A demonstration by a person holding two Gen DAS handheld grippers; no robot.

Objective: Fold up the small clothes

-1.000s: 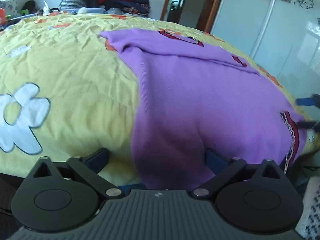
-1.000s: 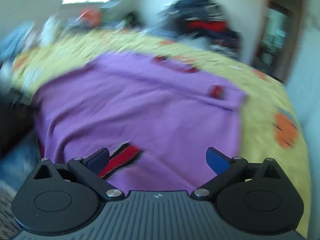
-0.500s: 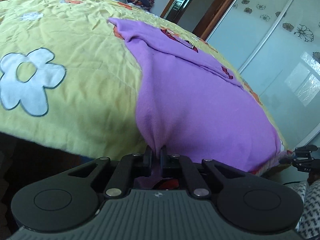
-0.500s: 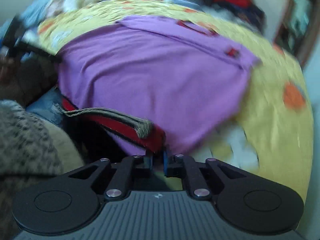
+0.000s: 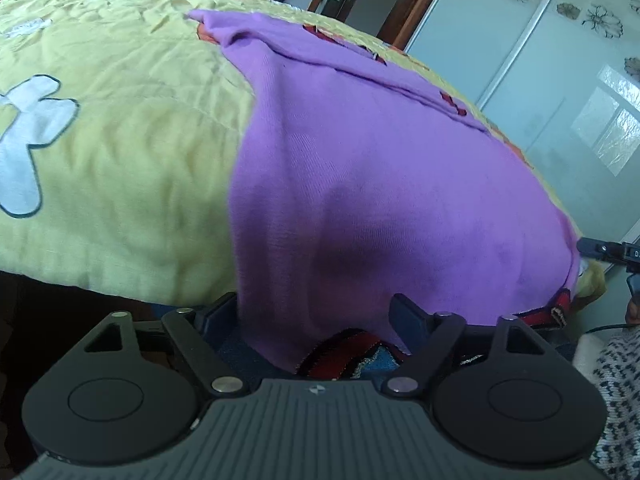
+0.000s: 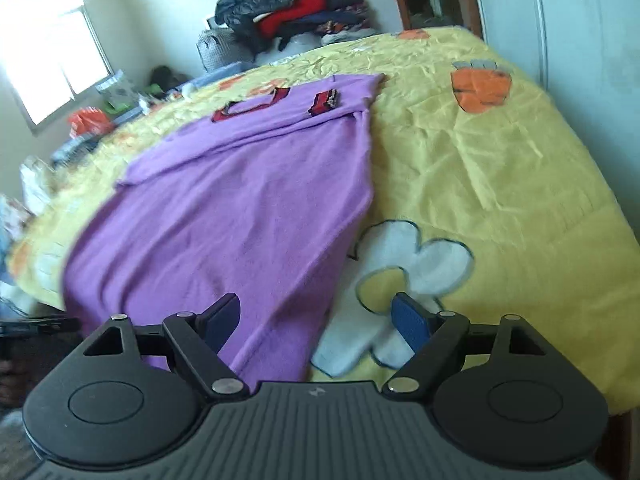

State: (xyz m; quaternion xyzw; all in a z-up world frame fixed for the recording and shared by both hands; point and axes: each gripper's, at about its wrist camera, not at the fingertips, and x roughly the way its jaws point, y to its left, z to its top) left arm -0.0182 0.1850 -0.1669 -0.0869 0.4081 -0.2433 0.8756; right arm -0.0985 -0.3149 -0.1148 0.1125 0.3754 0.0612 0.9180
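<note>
Purple top [image 5: 360,168] flat on yellow quilt [image 5: 120,128], hem over near edge. Left gripper [image 5: 316,312] opening, hem between pads, unpinched. Right gripper [image 6: 316,316] opening, side edge at 11 o'clock, released.

- The left gripper [image 5: 316,312] fills the bottom of its own view, tilted downward. Its jaws are opening, and the two dark blue pads [image 5: 406,316] stand wide at lower centre. Purple cloth hangs between them, and neither pad presses on it.
- The right gripper [image 6: 318,316] also sits along the bottom of its own view, tilted downward. Its jaws are opening, with the blue pads [image 6: 412,322] far apart, one over purple cloth, one over the bedcover.
</note>
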